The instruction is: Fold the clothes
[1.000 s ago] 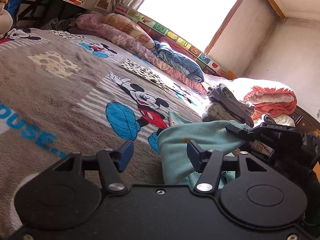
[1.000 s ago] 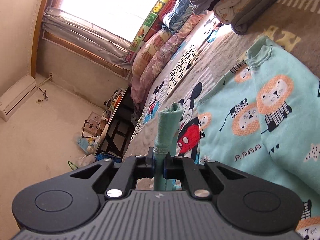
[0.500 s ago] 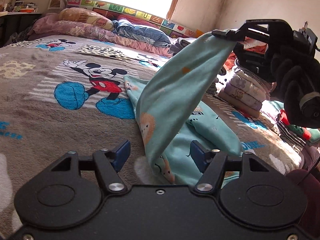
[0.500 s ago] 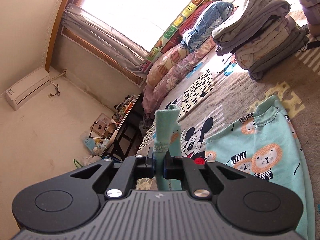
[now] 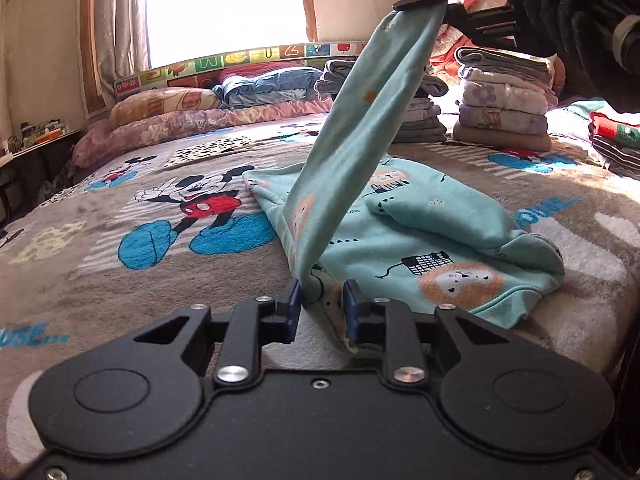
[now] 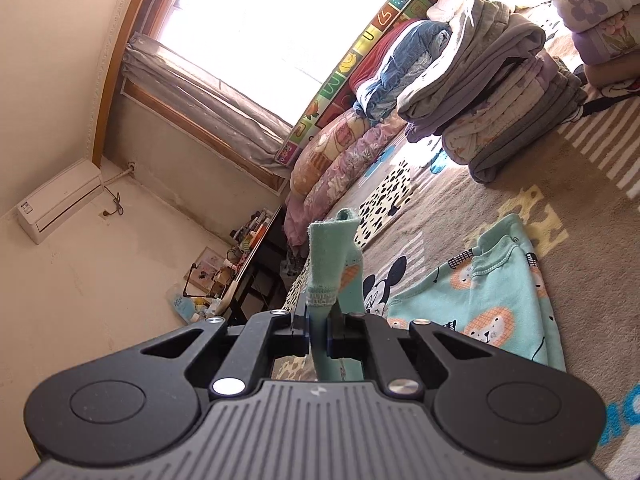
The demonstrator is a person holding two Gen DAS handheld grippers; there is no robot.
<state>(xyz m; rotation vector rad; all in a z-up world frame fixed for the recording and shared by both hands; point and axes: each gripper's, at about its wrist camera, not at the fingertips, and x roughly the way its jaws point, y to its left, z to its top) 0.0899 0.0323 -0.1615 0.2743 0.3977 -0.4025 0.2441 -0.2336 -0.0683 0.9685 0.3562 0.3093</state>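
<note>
A: What covers the bed?
B: A cartoon-mouse blanket (image 5: 120,280). On it, at centre, lies the mint top (image 5: 432,240), with folded stacks (image 5: 504,112) toward 1 o'clock.
A: Any containers?
B: None I can make out.
A: And the tongs?
B: The right gripper (image 6: 318,332) is clamped on the sleeve (image 5: 360,136), lifted toward 1 o'clock. The left gripper (image 5: 322,304) brackets the top's near edge, its jaws part-closed; whether they pinch it, I can't tell.
</note>
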